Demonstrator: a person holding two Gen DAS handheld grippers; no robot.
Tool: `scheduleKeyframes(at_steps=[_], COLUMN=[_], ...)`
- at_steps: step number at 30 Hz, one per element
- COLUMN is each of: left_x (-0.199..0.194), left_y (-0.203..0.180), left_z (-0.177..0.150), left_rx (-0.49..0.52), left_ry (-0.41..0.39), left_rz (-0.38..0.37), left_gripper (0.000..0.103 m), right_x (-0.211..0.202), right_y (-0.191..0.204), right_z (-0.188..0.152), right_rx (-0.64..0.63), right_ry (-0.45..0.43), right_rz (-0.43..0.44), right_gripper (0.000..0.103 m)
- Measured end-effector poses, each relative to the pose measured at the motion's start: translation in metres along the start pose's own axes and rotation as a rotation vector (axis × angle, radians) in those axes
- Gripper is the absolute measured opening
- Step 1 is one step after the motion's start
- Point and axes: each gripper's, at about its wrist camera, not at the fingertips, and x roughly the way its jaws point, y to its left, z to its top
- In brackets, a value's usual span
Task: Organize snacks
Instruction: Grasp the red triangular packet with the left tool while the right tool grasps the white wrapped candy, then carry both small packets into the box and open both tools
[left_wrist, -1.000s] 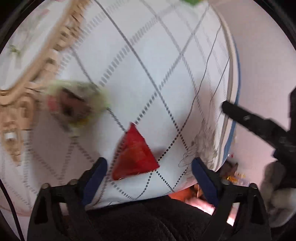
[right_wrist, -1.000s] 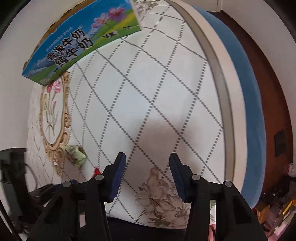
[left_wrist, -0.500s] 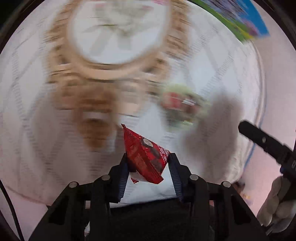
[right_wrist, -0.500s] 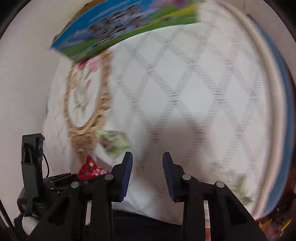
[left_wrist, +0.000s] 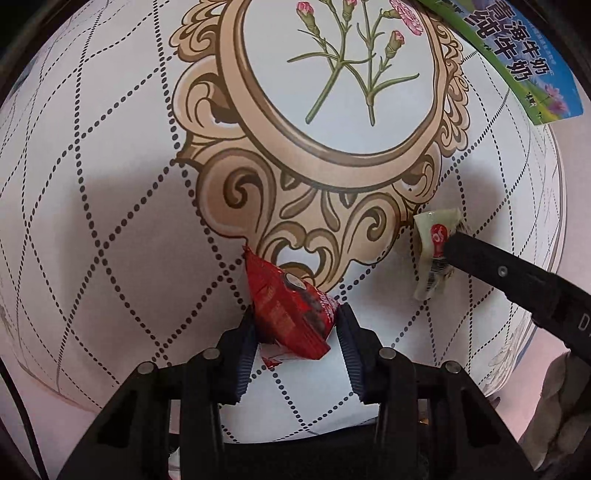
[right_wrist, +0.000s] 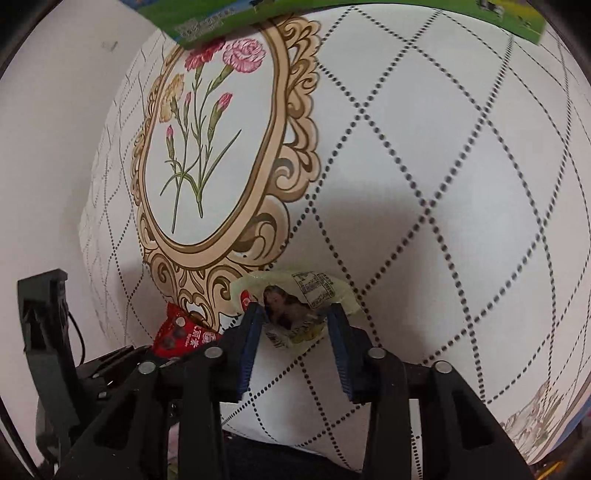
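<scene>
My left gripper (left_wrist: 295, 325) is shut on a red snack packet (left_wrist: 286, 308) and holds it just above the tablecloth. The packet also shows in the right wrist view (right_wrist: 181, 336). My right gripper (right_wrist: 293, 325) has its jaws around a pale yellow-green snack packet (right_wrist: 295, 299) that lies on the cloth; whether they press on it I cannot tell. In the left wrist view that packet (left_wrist: 434, 245) sits at the right, with a black finger of the right gripper (left_wrist: 502, 271) over it.
A blue and green milk carton box (left_wrist: 517, 55) stands at the far side; it also shows in the right wrist view (right_wrist: 229, 18). The round table has a white cloth with a dotted diamond pattern and a gold-framed flower print (left_wrist: 332, 74). The table edge (left_wrist: 557, 229) is at right.
My left gripper closed on the red packet and lifted it. My right gripper moved left to the pale packet and now straddles it.
</scene>
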Motion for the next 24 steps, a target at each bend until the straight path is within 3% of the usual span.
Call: scheduleKeyframes(at_steps=[7, 13, 19, 24], left_x=[-0.003, -0.007, -0.021, -0.037], left_y=[0.016, 0.026, 0.007, -0.018], left_z=[0.006, 0.016, 0.020, 0.031], left_rx=[0.004, 0.025, 0.067, 0.101], left_ry=[0.007, 0.007, -0.022, -0.039], left_rz=[-0.017, -0.005, 0.001, -0.033], left_gripper=[0.039, 0.039, 0.038, 0.038], right_x=[0.014, 0.027, 0.020, -0.001], right_y=[0.021, 0.036, 0.047, 0.033], right_z=[0.006, 0.002, -0.013, -0.019], right_rx=[-0.046, -0.084, -0.111, -0.044], right_ry=[-0.016, -0.014, -0.036, -0.073], right_rz=[-0.066, -0.088, -0.136, -0.123], right_gripper=[0.065, 0.060, 0.055, 0.055])
